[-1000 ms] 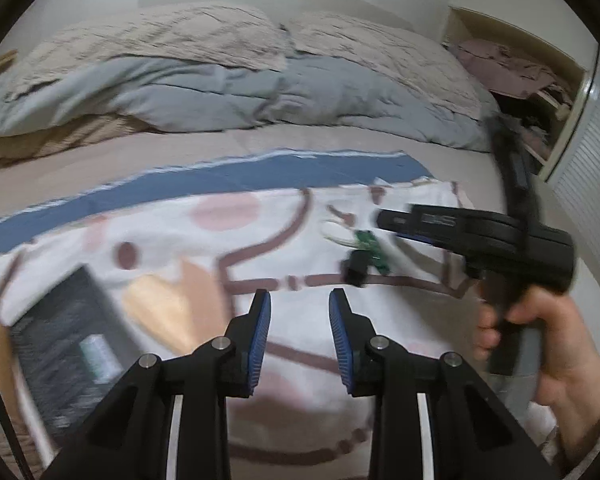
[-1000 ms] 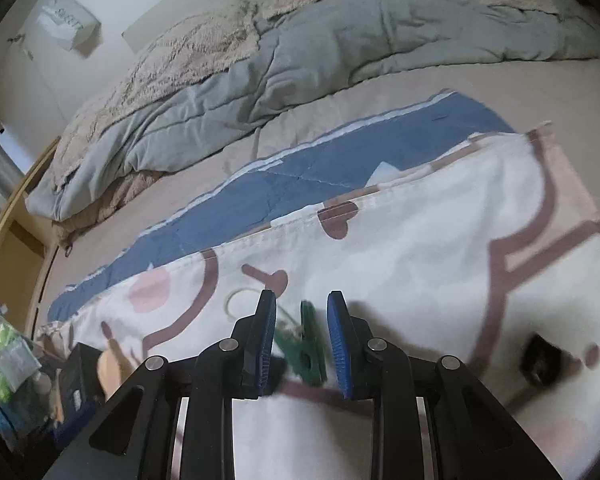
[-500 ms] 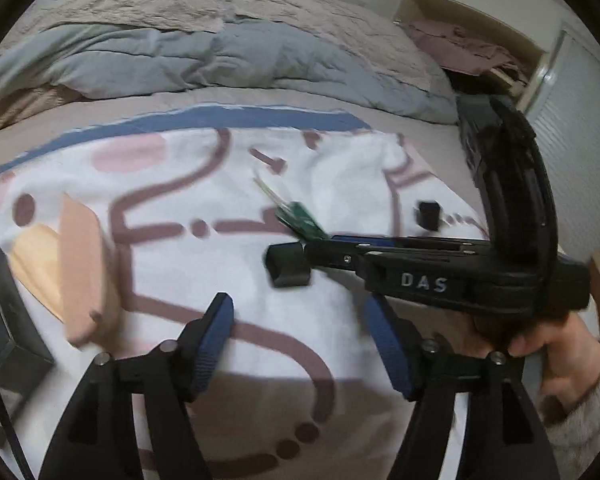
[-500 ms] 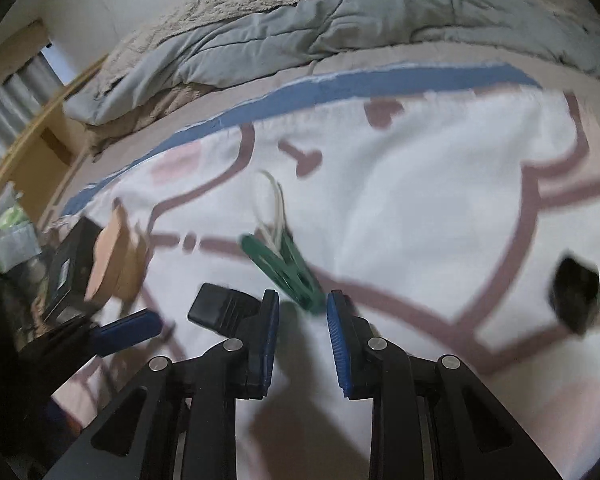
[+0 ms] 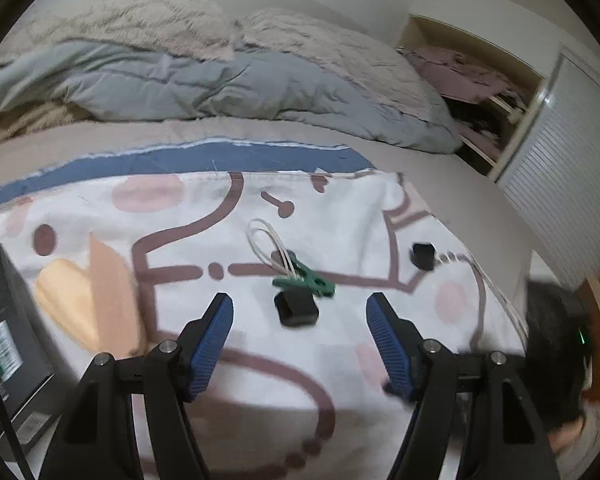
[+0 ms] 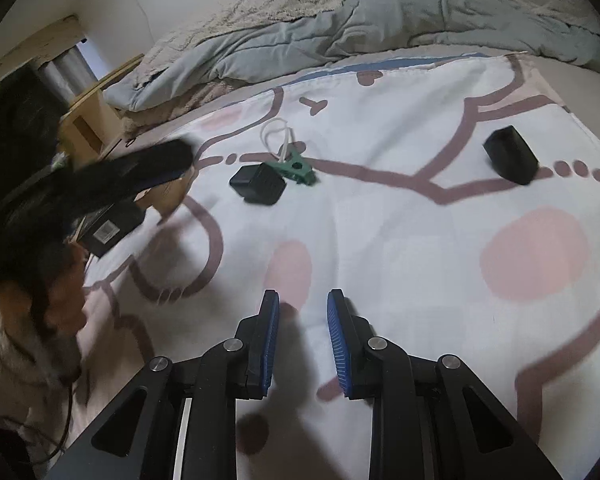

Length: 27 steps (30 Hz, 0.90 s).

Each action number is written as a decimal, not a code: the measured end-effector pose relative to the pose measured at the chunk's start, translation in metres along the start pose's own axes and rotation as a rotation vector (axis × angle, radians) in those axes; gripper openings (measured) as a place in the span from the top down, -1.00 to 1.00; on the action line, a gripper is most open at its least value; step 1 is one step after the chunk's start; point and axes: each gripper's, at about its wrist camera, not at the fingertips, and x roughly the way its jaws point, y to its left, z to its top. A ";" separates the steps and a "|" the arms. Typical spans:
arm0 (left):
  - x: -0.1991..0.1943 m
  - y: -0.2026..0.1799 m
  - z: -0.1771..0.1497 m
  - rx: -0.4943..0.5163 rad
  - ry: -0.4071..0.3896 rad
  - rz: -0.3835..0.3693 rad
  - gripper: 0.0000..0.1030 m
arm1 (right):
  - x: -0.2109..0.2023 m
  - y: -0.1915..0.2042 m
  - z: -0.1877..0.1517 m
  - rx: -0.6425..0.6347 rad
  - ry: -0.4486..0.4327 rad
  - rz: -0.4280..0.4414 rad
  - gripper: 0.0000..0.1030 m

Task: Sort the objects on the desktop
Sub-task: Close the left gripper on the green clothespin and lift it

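— Where's the small black plastic cube [image 5: 296, 311] sitting?

— On the white bedsheet with pink blobs and brown lines [image 5: 340, 360], just ahead of the left gripper [image 5: 300, 340]. It lies beyond the 2 blue pads, roughly centred on the gap, nothing touching it.

— So the left one has nothing?

— Nothing. Its jaws stand wide apart and empty above the sheet.

— And the green plastic clothes peg [image 5: 305, 282]?

— Right behind the cube, touching it or nearly so, with a loop of thin white cord [image 5: 268, 246] running away from it.

— The right gripper [image 6: 303, 340]?

— Well back from all that. Its jaws are narrowly parted with only bare sheet between them. A second black plastic block [image 6: 510, 156] lies far ahead to its right.

— Anything on the left side?

— A dark cardboard box with a printed label [image 5: 4, 344], beside a tan wooden piece [image 5: 112, 300], blurred.
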 end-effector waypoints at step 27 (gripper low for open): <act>0.032 -0.035 -0.048 0.200 0.190 0.048 0.45 | 0.005 0.007 -0.004 -0.024 -0.023 -0.021 0.47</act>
